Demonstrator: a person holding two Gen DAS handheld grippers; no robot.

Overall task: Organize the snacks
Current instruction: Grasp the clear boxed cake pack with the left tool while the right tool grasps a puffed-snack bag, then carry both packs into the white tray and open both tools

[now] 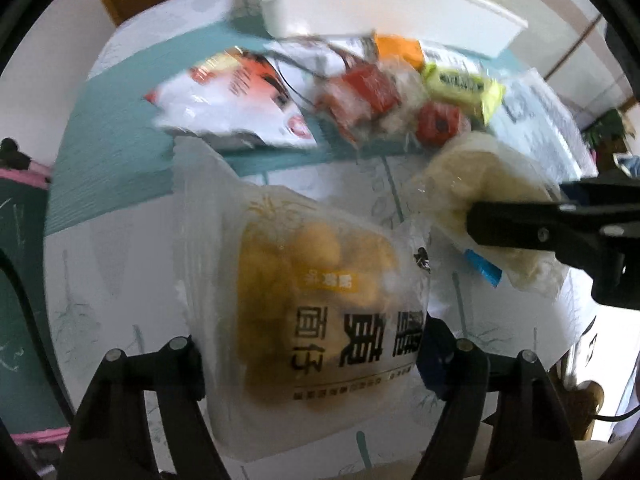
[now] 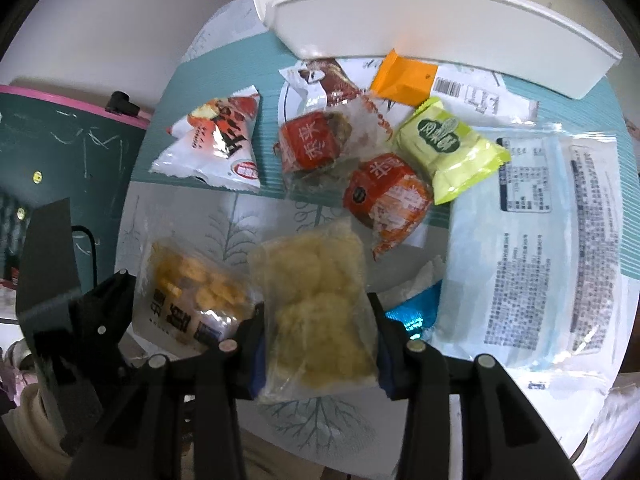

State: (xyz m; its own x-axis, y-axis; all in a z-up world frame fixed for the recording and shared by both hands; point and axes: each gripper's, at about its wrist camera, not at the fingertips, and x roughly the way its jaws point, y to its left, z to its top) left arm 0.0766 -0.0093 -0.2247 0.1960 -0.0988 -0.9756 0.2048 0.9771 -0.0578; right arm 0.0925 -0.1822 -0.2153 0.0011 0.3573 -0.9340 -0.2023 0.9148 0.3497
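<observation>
My left gripper point(image 1: 312, 364) is shut on a clear bag of yellow puffs point(image 1: 320, 292), which also shows in the right wrist view point(image 2: 192, 304). My right gripper point(image 2: 318, 344) is shut on a clear pack of pale crispy pieces point(image 2: 316, 316), seen with a black finger across it in the left wrist view point(image 1: 472, 192). A white basket point(image 2: 420, 20) stands at the back of the table. Before it lie a white-and-red chip bag point(image 2: 216, 144), two red-labelled packs point(image 2: 316, 148) point(image 2: 392, 196), a lime green pack point(image 2: 448, 148), an orange pack point(image 2: 404, 76) and a brown-and-white pack point(image 2: 320, 76).
A large clear blue-tinted bag with printed text point(image 2: 540, 248) lies at the right. A small blue wrapper point(image 2: 416, 312) lies beside the right gripper. The tablecloth point(image 2: 240, 232) is white and teal with tree prints. A green chalkboard with pink rim point(image 2: 60, 128) stands left.
</observation>
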